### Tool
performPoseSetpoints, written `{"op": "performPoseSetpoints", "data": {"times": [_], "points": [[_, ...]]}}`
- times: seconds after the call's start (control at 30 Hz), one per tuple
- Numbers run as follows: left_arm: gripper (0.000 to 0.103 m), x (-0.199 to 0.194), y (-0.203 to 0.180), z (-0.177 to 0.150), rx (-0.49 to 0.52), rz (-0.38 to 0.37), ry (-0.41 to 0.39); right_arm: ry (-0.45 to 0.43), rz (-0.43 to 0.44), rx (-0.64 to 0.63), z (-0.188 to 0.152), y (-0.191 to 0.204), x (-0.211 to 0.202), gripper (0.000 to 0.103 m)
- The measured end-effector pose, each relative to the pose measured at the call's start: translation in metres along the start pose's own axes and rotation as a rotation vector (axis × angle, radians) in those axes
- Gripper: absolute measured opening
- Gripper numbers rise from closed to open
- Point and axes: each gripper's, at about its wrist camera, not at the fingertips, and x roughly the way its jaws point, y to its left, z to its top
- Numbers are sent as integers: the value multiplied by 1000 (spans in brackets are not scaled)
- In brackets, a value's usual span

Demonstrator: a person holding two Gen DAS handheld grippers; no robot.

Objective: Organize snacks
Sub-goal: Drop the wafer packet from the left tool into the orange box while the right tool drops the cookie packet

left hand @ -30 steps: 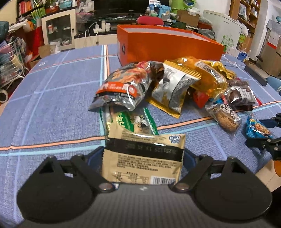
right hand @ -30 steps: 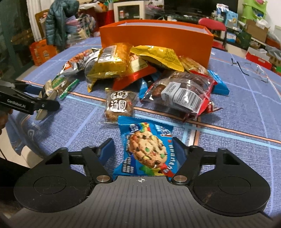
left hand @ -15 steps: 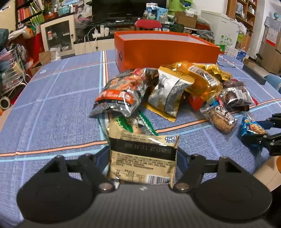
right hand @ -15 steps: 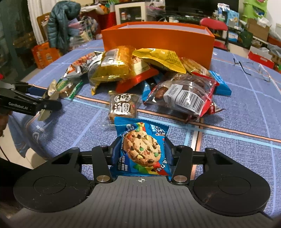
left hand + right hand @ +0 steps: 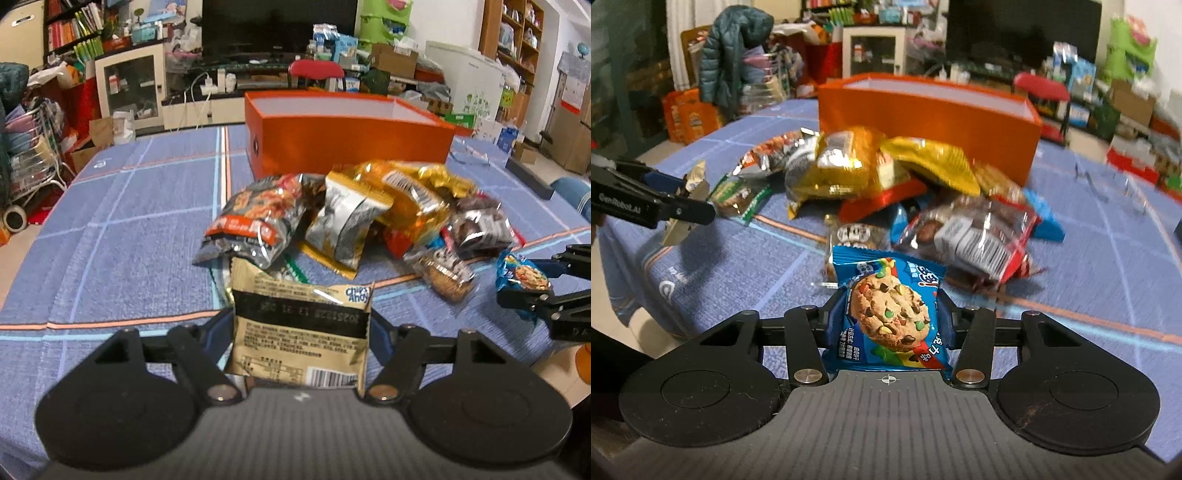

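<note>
1. Left gripper (image 5: 301, 328) clamps a tan cookie packet (image 5: 301, 332); its lower edge is cut off.
2. Right gripper (image 5: 890, 321) clamps a blue cookie packet (image 5: 890, 314).
3. Snack pile (image 5: 354, 218) is blurred, lying near the orange box (image 5: 347, 142) on a blue checked tablecloth (image 5: 129, 229).

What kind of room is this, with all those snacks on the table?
Most likely a lived-in home living room used for recording. A television stands on a low cabinet, bookshelves line the wall, and a jacket hangs amid household clutter behind the blue-clothed table.
</note>
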Motion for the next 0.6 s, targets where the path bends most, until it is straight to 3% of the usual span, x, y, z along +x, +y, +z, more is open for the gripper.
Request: {"op": "performPoseSetpoints", "data": {"times": [0.33,0.5,0.6], "points": [[72,-28,-15,34,-41,3,-106,-133,-44,-2,26,-5,-36,35],[72,-17,-14,85,-87,-14,-124,-184,-44,91,74,-37,-35,35],[72,1,-21,132,-48,12,-174,-236,-63,119,122,-57,-24,35]]}}
